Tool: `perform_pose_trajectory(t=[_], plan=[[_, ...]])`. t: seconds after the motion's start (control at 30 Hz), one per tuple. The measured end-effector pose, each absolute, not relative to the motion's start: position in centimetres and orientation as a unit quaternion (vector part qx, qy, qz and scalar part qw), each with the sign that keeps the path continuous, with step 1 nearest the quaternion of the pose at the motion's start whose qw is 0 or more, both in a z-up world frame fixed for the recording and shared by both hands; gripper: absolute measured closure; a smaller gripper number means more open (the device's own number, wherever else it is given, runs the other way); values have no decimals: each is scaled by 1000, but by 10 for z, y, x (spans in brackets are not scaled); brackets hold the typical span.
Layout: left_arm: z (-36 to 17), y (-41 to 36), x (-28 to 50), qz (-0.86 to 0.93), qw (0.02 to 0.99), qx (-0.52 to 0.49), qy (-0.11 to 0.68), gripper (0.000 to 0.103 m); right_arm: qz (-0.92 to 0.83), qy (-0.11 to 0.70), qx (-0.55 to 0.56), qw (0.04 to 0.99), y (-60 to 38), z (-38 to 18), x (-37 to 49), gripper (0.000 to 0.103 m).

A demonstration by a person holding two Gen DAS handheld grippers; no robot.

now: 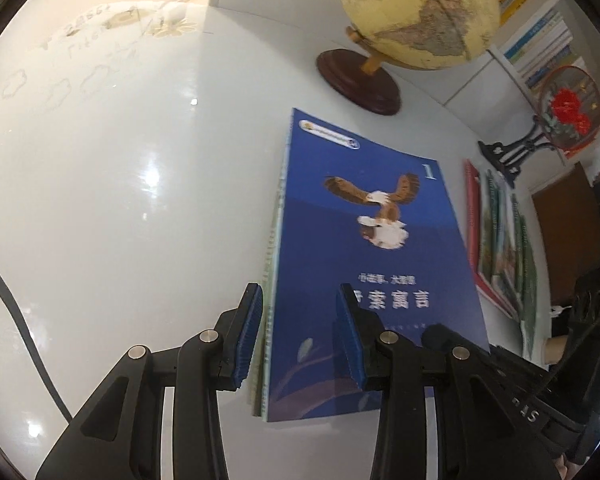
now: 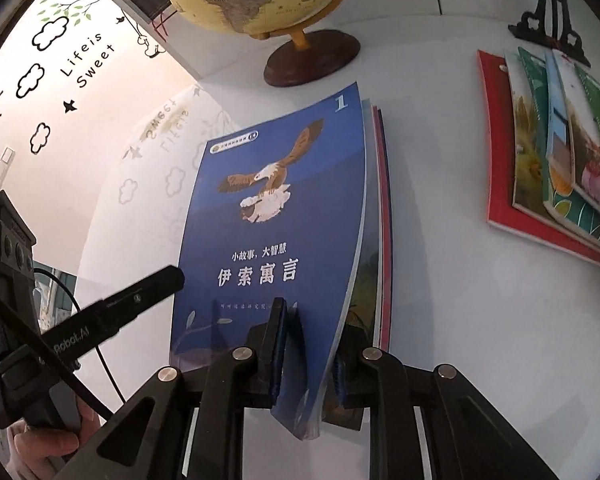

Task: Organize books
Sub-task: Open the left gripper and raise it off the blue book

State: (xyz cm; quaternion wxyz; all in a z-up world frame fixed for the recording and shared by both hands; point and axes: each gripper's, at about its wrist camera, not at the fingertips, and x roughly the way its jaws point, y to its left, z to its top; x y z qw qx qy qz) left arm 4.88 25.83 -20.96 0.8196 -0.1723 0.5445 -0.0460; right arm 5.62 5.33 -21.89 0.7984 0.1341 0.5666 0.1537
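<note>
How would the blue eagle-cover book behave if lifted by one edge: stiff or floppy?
Probably floppy: the blue book is a thin softcover whose free edge already curves off the stack. Its glossy cover may slip between the pads. It looks light, so likely easy to lift.

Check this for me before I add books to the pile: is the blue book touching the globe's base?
Apart. The right wrist view shows bare white table between the blue book top edge and the globe's base.

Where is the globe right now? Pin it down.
The globe stands at the back of the white table, just beyond the far edge of the blue eagle book, upper right in the left wrist view and top centre in the right.
</note>
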Motion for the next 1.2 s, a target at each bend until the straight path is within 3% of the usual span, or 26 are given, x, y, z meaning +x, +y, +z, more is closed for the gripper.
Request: perform_pose_trajectory(t=[0.13, 0.23, 0.27, 0.5, 0.8, 1.2], plan=[[-215, 263, 53, -39, 812, -167, 558, 68, 154, 582, 147, 785, 51, -225, 56, 71], [-214, 267, 53, -27, 813, -166, 557, 68, 153, 594, 130, 779, 53, -222, 54, 55], [-214, 269, 53, -23, 813, -171, 557, 67, 146, 600, 120, 778, 53, -221, 53, 54], [-210, 278, 52, -1, 810, -181, 557, 56, 122, 607, 98, 779, 33, -215, 41, 54], [-199, 259, 48, 1, 809, -177, 561, 56, 97, 591, 90, 796, -10, -200, 35, 54], [-163, 170, 64, -36, 838, -104, 534, 56, 81, 515, 8, 853, -69, -151, 31, 54]])
